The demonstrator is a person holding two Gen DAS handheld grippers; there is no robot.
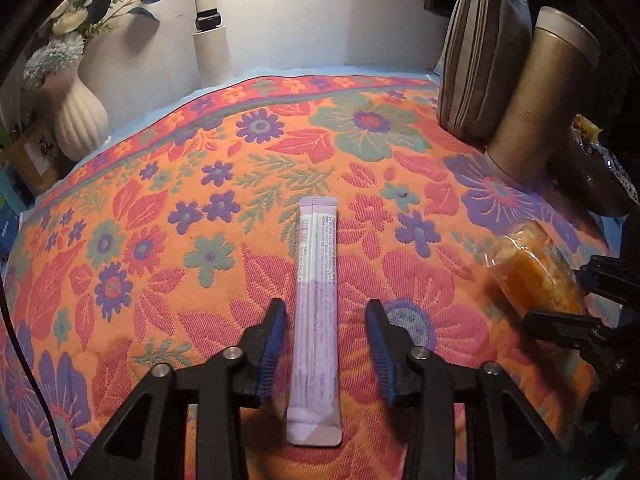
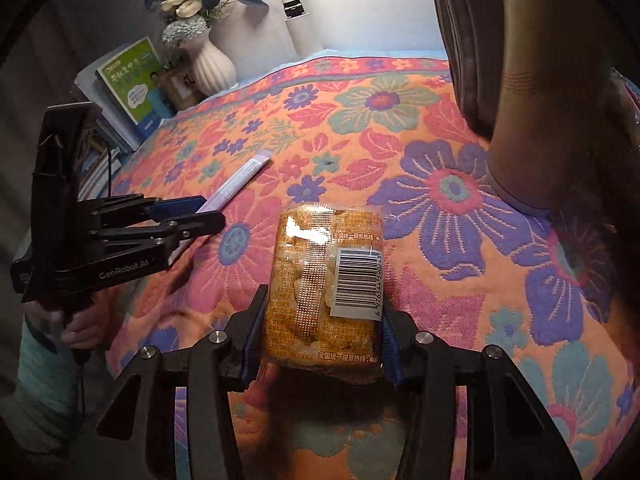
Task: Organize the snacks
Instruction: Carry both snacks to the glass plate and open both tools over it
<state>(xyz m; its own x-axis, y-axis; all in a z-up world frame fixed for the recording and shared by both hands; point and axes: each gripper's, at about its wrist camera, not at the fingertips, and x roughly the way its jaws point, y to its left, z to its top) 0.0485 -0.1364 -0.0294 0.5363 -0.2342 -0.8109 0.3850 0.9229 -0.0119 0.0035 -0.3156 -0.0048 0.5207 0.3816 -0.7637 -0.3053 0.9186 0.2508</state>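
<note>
- The left gripper stands with its jaws apart; the blue ribbed pads clear both sides of the stick sachet, so nothing is gripped.
- The stick sachet is a long, flat, pale lilac foil strip with crimped ends, lying flat on the tablecloth and running straight away between the fingers.
- The right gripper has its jaws closed in on the wrapped cake, both pads pressing the sides of the packet.
- The wrapped cake is a soft, rounded golden block in glossy clear film, with a white barcode label on top; whether it is lifted or resting on the cloth is hard to tell from this angle.
- The tablecloth is thick woven fabric in orange, pink and purple flowers.
- At the far right stand a matte metal flask and a grey striped zip pouch, touching.
- At the far left sits a ribbed white vase of cloth flowers.
</note>
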